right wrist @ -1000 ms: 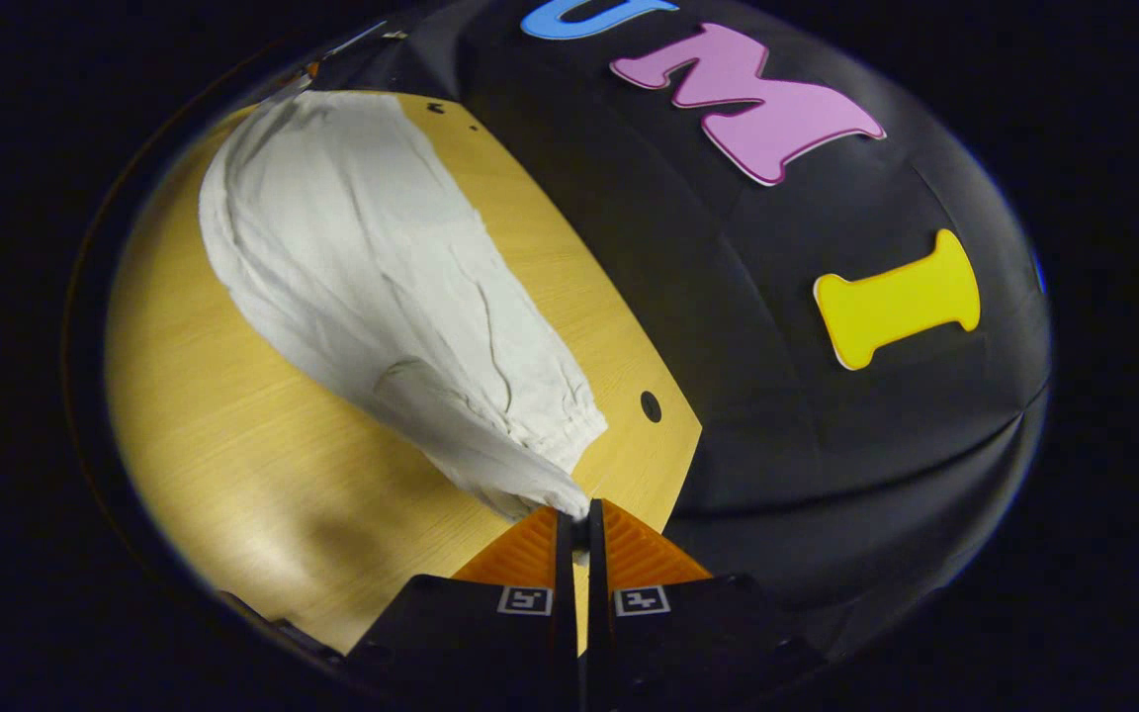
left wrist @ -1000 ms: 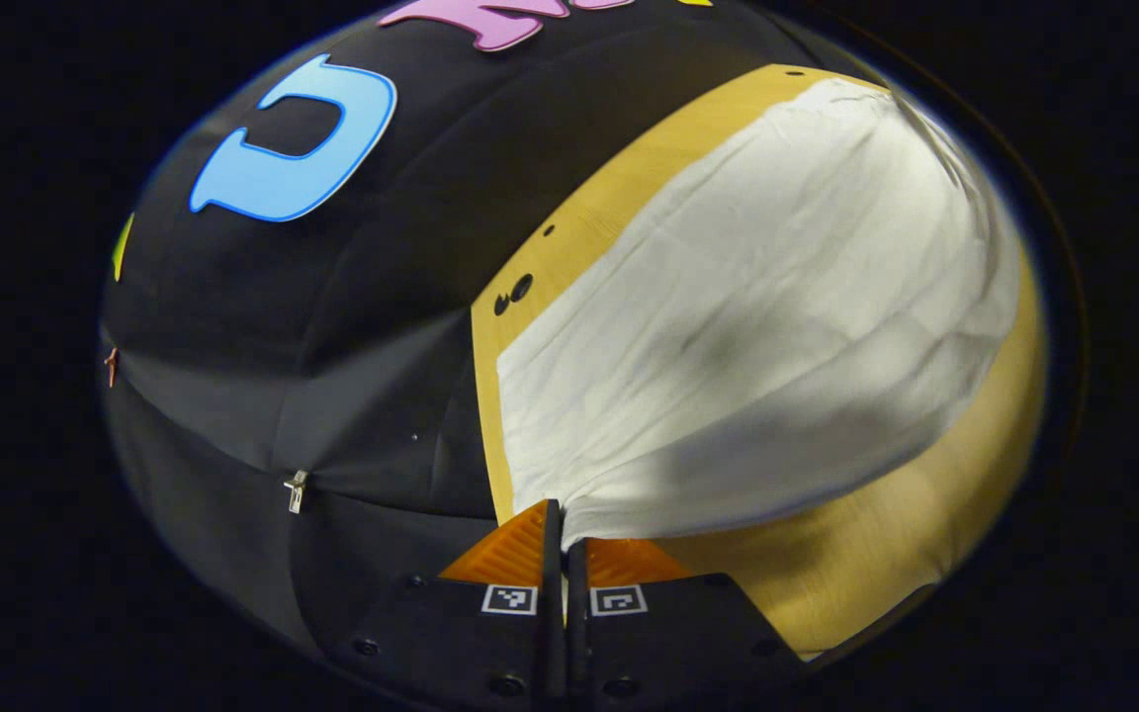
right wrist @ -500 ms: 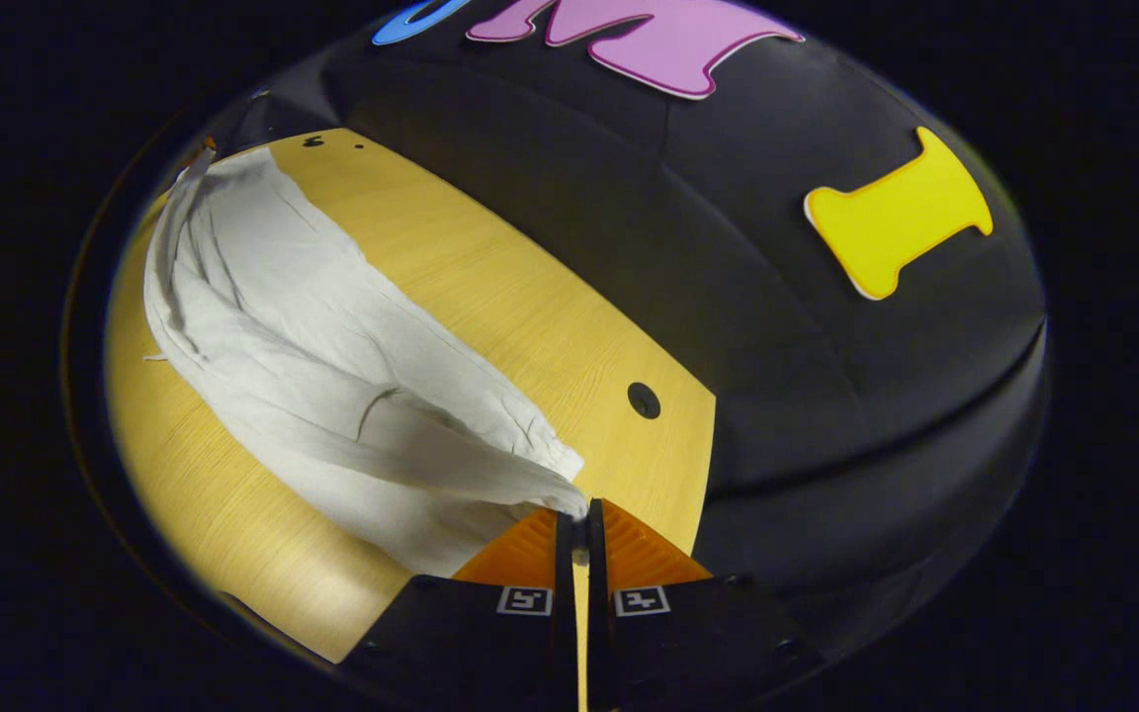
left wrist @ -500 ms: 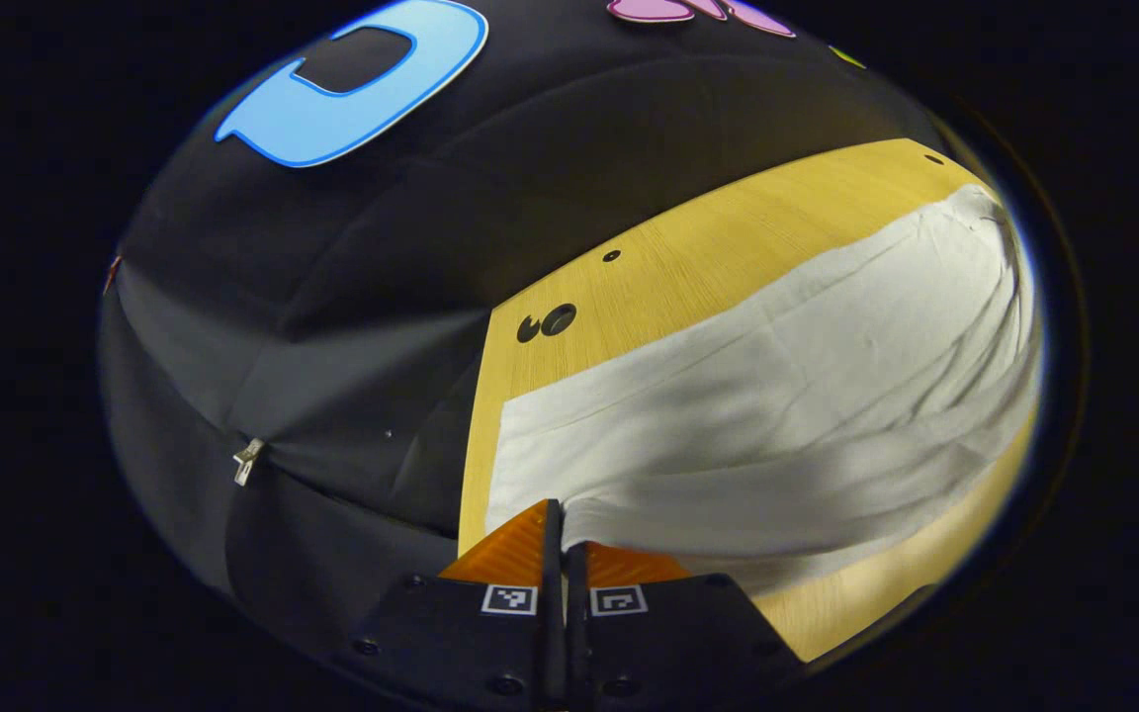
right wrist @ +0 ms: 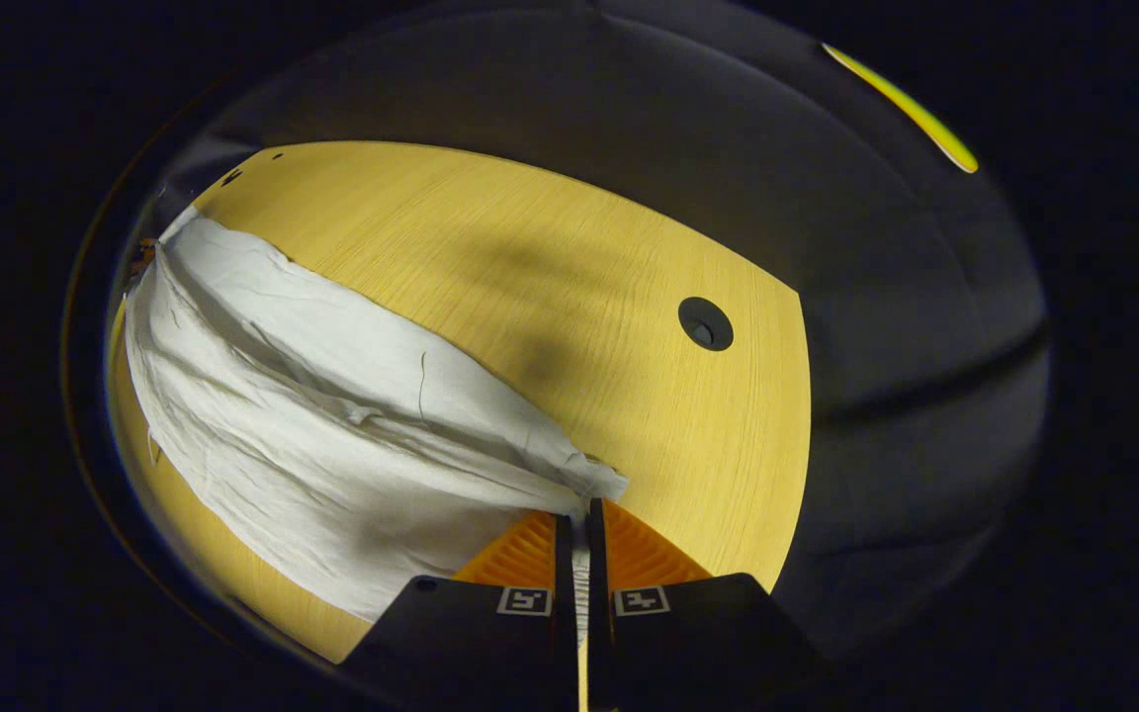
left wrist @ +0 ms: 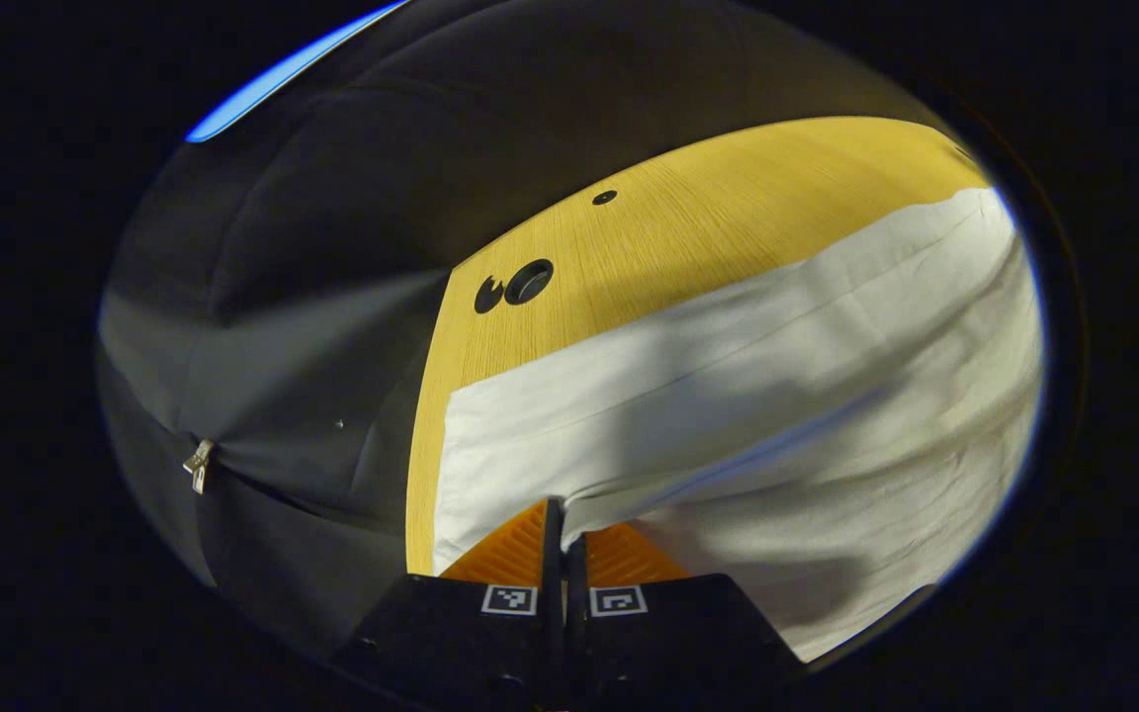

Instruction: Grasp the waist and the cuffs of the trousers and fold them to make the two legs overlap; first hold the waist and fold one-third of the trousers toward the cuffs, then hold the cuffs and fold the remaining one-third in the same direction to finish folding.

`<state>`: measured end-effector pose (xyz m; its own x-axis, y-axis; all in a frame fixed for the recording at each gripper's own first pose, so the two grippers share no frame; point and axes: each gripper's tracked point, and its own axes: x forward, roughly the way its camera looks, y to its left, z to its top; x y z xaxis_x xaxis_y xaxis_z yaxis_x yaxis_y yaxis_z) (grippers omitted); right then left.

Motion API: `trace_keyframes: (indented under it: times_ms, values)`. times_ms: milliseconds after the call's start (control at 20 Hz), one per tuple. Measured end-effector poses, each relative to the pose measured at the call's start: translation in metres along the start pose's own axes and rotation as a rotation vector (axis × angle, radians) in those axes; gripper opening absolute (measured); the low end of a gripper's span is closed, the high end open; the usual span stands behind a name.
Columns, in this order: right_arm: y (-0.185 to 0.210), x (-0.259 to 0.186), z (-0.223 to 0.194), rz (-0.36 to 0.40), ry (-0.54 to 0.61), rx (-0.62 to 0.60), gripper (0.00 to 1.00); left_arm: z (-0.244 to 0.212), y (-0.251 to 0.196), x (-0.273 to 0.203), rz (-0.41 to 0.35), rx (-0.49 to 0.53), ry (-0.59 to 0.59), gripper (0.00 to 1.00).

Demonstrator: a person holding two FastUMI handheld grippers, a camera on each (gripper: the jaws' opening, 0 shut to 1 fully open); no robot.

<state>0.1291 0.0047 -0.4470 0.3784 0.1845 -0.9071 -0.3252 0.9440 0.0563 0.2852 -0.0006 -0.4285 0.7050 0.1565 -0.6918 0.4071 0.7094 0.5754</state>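
Left gripper (left wrist: 564, 514) is clamped on an edge of the white cotton trousers (left wrist: 777, 396), fingers pressed together with cloth pinched between. Fabric spreads from the tips out to 2 o'clock across the yellow wooden table (left wrist: 688, 227). Two dark holes (left wrist: 520, 285) sit in the tabletop at 11 o'clock. Right gripper (right wrist: 579, 524) likewise pinches a gathered trouser end; trousers (right wrist: 312, 425) run toward 10 o'clock over the table (right wrist: 550, 297). One round hole (right wrist: 705, 323) at 1 o'clock.
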Motion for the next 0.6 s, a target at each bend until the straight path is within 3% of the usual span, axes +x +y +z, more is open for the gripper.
trace_keyframes:
  times_ms: [50,100,150,250,450,500,550,600]
  values:
    - [0.000,-0.001,0.003,0.016,0.003,0.026,0.08,0.005,0.001,0.002,-0.002,0.017,-0.001,0.05]
    - [-0.001,-0.003,0.002,0.037,-0.001,0.068,0.18,0.011,0.007,0.013,0.014,0.047,-0.005,0.05]
    - [-0.005,-0.004,0.000,0.034,0.000,0.083,0.08,0.017,0.009,0.012,0.029,0.055,-0.023,0.05]
    - [-0.011,-0.005,-0.004,0.038,-0.004,0.109,0.21,0.026,0.015,0.010,0.058,0.047,-0.070,0.05]
    - [-0.014,-0.010,-0.012,0.093,-0.015,0.290,0.46,0.030,0.026,0.008,0.082,0.013,-0.126,0.06]
    - [-0.013,-0.012,-0.011,0.112,-0.032,0.344,0.48,0.027,0.031,0.008,0.087,0.010,-0.123,0.37]
    - [-0.013,-0.017,-0.012,0.129,-0.047,0.397,0.60,0.027,0.032,0.008,0.081,0.008,-0.121,0.68]
    - [-0.013,-0.021,-0.011,0.145,-0.066,0.441,0.65,0.022,0.038,0.006,0.082,0.007,-0.117,0.99]
